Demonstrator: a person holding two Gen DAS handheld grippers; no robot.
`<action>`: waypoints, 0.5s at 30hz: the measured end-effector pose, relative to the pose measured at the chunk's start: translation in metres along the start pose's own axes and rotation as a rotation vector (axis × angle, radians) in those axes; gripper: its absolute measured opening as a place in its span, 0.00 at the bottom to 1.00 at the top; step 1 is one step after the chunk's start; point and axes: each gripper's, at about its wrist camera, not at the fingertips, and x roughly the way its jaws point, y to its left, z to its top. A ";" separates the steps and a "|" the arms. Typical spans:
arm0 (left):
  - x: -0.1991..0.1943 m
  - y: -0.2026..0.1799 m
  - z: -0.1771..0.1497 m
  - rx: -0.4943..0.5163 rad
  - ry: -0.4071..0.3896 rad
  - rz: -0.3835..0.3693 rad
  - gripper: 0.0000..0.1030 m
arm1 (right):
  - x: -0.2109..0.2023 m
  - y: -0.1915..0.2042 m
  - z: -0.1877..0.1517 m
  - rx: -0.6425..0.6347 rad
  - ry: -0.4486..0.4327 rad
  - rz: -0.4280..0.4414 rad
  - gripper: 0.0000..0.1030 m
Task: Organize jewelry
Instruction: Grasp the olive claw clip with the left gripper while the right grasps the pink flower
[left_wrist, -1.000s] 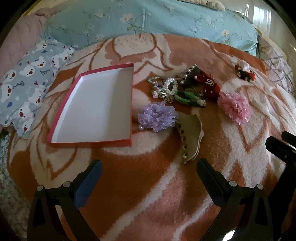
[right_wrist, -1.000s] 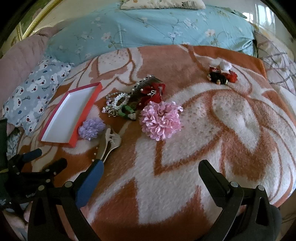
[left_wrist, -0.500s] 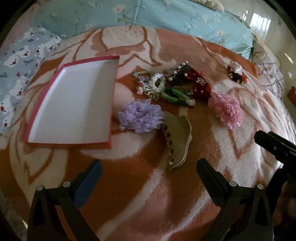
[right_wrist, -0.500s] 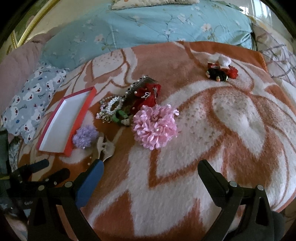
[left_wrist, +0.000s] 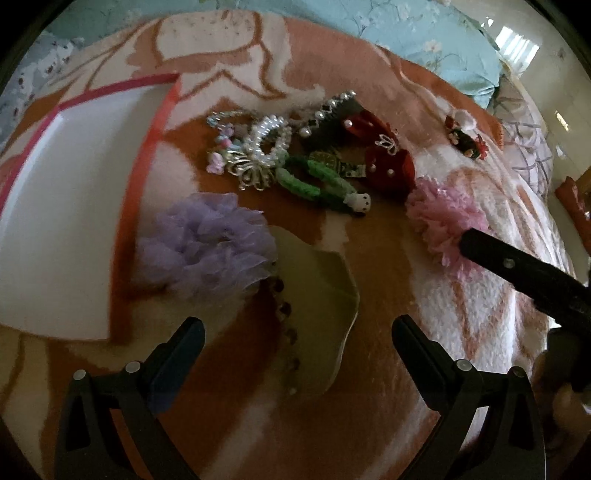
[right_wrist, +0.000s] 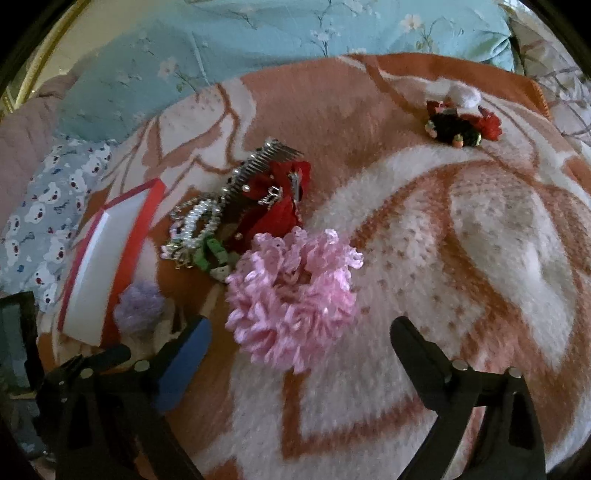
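Right gripper (right_wrist: 299, 354) jaws wide, closing, nothing pinched, pink scrunchie (right_wrist: 293, 295) at its 12 o'clock; soft frills could squash or snag on the blanket (right_wrist: 424, 236); left gripper (left_wrist: 297, 343) wide, empty.

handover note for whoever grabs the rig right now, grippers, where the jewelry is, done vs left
Left gripper: open, empty, over the beige clip beside the purple scrunchie.
Right gripper: jaws closing, the pink scrunchie partly between them, not gripped.
Box: empty, at the blanket's left.
Pile right of the box: pearl bracelet, green clip, red bow, comb. Red-black piece lies apart at the far right.
Done: nothing boxed.
Left: every piece.
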 end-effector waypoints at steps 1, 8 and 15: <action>0.005 0.000 0.002 -0.001 0.004 -0.003 0.97 | 0.003 0.000 0.001 0.000 0.004 -0.003 0.82; 0.029 0.002 0.007 -0.012 0.042 -0.067 0.48 | -0.001 -0.014 -0.002 0.033 -0.015 0.036 0.27; 0.010 -0.005 0.002 0.017 0.006 -0.099 0.45 | -0.030 -0.018 -0.005 0.054 -0.071 0.072 0.22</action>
